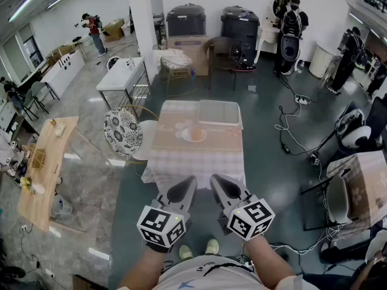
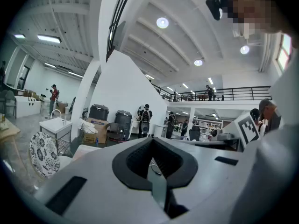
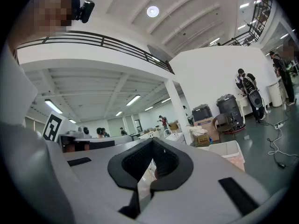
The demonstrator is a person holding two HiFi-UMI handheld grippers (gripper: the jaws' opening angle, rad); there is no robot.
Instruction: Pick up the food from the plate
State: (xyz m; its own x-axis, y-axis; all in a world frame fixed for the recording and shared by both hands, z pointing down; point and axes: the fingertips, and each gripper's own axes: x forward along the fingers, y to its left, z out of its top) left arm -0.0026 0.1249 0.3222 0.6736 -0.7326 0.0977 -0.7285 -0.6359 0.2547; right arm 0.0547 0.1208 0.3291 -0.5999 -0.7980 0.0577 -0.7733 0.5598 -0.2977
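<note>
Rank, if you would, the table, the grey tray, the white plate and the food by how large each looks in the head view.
Largest to smallest:
1. table
2. grey tray
3. white plate
4. food
The tray, plate and food all rest on the table at a similar distance, so nearness hardly affects the order.

Left tongs (image 1: 190, 183), right tongs (image 1: 216, 181) — grey, black-padded

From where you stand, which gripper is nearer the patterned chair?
Left. The left gripper hovers short of the chair, off to its right; the right gripper hovers beside the left one, farther from the chair.
</note>
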